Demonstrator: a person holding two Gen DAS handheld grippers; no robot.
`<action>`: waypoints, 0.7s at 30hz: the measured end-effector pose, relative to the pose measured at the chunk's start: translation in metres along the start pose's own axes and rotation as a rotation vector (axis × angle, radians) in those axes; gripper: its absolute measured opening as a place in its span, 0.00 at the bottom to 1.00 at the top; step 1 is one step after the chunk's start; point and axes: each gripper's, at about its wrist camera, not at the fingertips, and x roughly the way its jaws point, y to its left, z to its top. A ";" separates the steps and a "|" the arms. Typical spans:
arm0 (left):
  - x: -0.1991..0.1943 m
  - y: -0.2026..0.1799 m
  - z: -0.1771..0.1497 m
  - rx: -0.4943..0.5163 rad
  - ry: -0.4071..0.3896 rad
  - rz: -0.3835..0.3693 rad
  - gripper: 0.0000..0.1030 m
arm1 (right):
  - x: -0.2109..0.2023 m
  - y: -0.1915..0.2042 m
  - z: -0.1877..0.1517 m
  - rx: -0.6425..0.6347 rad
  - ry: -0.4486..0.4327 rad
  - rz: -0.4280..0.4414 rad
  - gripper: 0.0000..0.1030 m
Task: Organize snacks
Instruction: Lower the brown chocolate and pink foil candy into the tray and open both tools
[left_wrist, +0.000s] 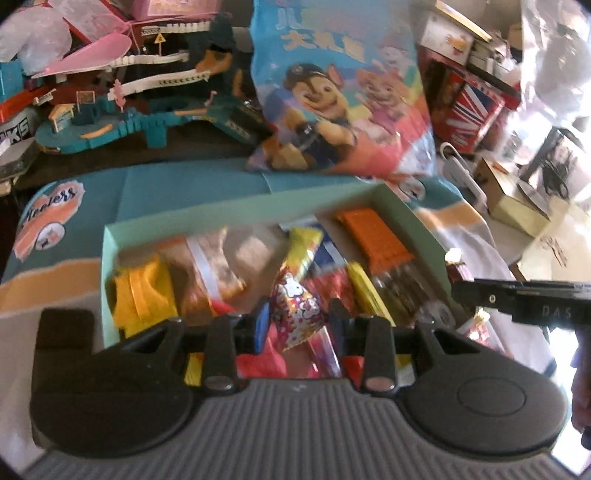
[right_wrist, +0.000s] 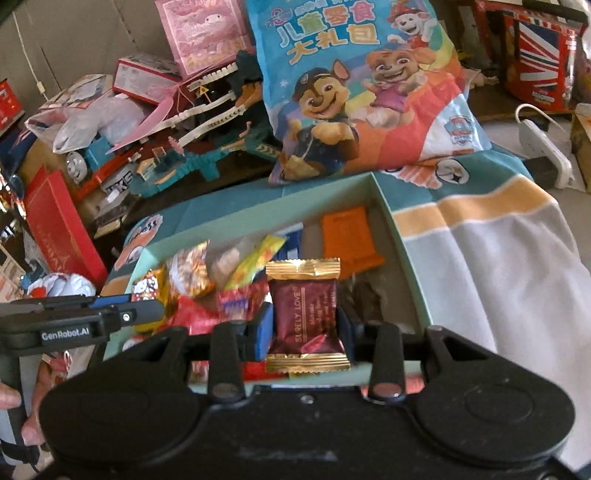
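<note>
A maroon snack packet (right_wrist: 306, 317) with gold crimped ends is clamped between the right tongs (right_wrist: 305, 330), held over the near edge of a pale green box (right_wrist: 402, 236). Its long axis runs straight away from the tongs, one gold end near the camera, the other toward the box's far wall; its printed lettering runs along that same axis.

The left tongs (left_wrist: 297, 325) are clamped on a cone-shaped cartoon-cat packet (left_wrist: 301, 306), which tilts, its wide end toward the tongs and its narrow end pointing into the box.

The box sits open on a teal, orange and white cloth (right_wrist: 480, 221) covering the worktop. Inside lies a loose jumble of wrapped snacks: an orange packet (right_wrist: 347, 236) flat in the far right corner, a yellow wrapper (right_wrist: 258, 254) slanting through the middle, red wrappers (right_wrist: 236, 302) near the front, and a yellow packet (left_wrist: 142, 295) at the left end.

Behind the box a large blue cartoon-dog snack bag (right_wrist: 362, 88) stands propped upright.
</note>
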 end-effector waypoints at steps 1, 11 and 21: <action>0.005 0.003 0.006 -0.006 -0.003 0.006 0.33 | 0.005 0.001 0.005 -0.001 0.002 -0.001 0.35; 0.032 0.014 0.023 -0.057 -0.028 0.114 1.00 | 0.034 0.000 0.021 0.039 -0.026 -0.010 0.95; 0.022 -0.004 0.002 -0.049 0.016 0.094 1.00 | 0.010 -0.001 0.009 0.041 -0.044 -0.028 1.00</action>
